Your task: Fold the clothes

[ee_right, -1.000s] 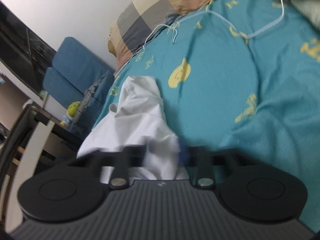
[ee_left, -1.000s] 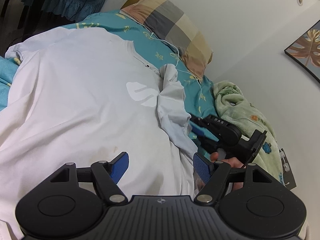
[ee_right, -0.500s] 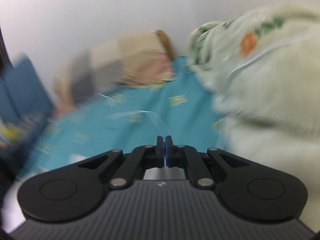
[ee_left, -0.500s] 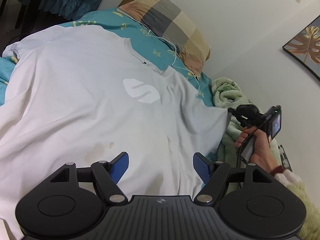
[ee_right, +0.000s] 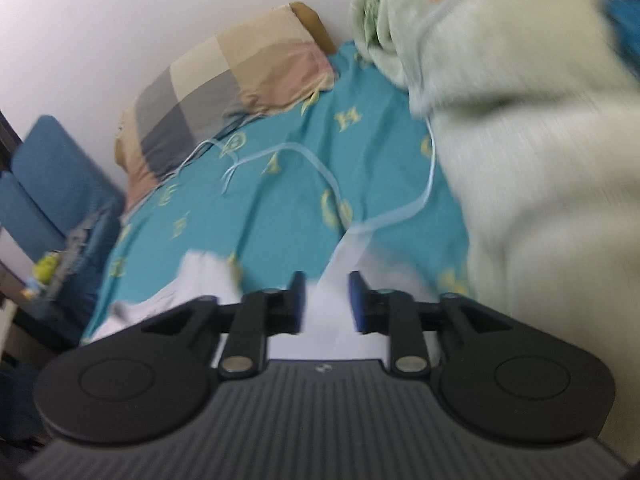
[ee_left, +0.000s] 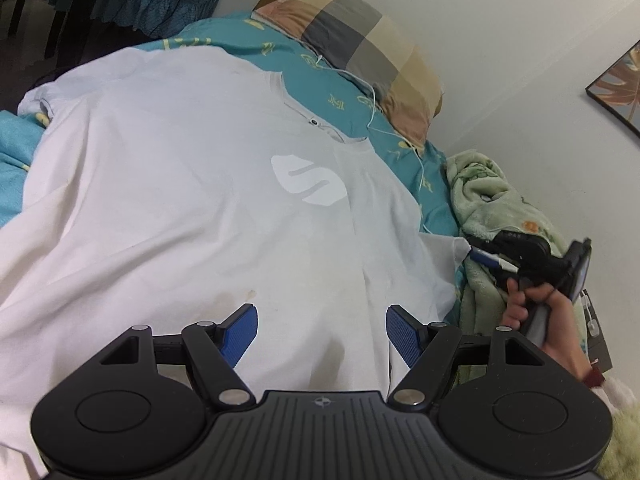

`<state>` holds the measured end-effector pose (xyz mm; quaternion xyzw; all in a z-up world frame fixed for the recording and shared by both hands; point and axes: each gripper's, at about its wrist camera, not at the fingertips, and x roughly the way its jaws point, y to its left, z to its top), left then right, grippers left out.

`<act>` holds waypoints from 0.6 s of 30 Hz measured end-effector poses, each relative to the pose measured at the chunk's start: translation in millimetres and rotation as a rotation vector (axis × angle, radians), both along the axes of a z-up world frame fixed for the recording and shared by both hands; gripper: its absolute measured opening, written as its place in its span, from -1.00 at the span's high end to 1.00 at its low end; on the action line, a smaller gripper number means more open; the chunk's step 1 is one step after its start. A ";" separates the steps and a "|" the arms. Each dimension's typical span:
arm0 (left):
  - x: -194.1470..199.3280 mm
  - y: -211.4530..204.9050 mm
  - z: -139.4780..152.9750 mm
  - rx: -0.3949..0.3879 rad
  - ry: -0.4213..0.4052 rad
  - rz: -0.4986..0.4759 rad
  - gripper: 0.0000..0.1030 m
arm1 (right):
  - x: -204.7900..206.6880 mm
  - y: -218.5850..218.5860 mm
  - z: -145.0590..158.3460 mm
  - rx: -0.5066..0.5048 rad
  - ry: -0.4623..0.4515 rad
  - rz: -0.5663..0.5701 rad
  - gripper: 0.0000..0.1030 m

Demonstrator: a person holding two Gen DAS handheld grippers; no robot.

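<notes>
The white shirt (ee_left: 192,208) lies spread flat on the bed (ee_left: 320,80), both grippers' fingers parted and empty, the right gripper (ee_right: 326,302) at its sleeve (ee_left: 444,256); pinch hems squarely.

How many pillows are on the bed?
1. The checked pillow lies at the head of the bed by the wall, beyond the white shirt; the right wrist view shows the same one. The green blanket may hide others.
</notes>
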<state>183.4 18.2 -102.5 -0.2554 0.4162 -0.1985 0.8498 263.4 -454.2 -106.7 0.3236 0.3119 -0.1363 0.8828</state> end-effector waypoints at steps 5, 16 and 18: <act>-12.9 2.9 12.3 0.010 -0.031 0.005 -0.43 | -33.6 24.8 -7.1 0.109 0.121 -0.026 0.32; -9.1 9.8 9.2 0.042 -0.020 0.045 -0.44 | -29.2 21.3 -68.8 0.212 0.075 -0.110 0.70; -7.2 10.5 8.3 0.040 -0.018 0.047 -0.43 | -26.8 26.7 -52.7 0.165 0.028 -0.092 0.89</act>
